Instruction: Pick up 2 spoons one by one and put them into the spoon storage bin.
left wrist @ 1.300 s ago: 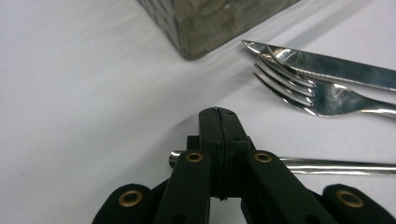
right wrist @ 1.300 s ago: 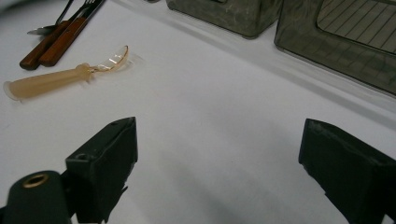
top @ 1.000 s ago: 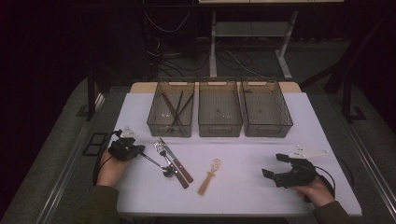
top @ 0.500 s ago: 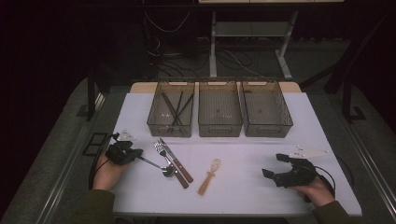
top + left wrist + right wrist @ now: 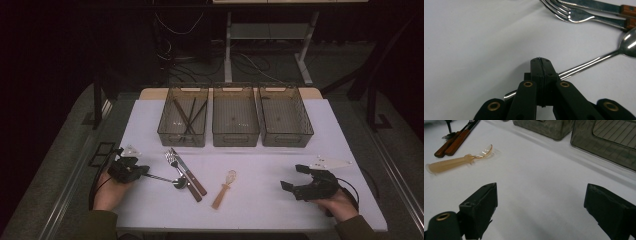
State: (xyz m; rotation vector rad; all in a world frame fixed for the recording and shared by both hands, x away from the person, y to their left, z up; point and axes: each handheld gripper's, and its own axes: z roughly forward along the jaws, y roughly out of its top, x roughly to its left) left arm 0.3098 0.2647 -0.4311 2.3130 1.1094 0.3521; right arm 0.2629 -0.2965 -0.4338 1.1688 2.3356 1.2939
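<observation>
My left gripper (image 5: 142, 172) sits at the table's front left with its jaws shut (image 5: 540, 60). A metal spoon (image 5: 172, 181) lies on the white table, and its handle (image 5: 584, 66) runs crosswise under the closed jaw tips, not between the pads. A wood-handled fork (image 5: 172, 161) (image 5: 576, 16) and knife (image 5: 192, 180) (image 5: 599, 6) lie just beyond the spoon's bowl. An amber plastic spoon (image 5: 225, 189) (image 5: 461, 161) lies near the middle front. My right gripper (image 5: 295, 177) (image 5: 542, 192) rests at the front right, open, with bare table between its jaws.
Three translucent grey bins stand in a row at the back: the left one (image 5: 182, 139) holds several dark sticks, the middle (image 5: 235, 141) and right (image 5: 287, 141) look nearly bare. The right bin's wall (image 5: 604, 147) is ahead of my right gripper. Dark floor surrounds the table.
My left gripper has slid a little toward the near left corner, jaws staying shut. The spoon and the right gripper have kept their places.
</observation>
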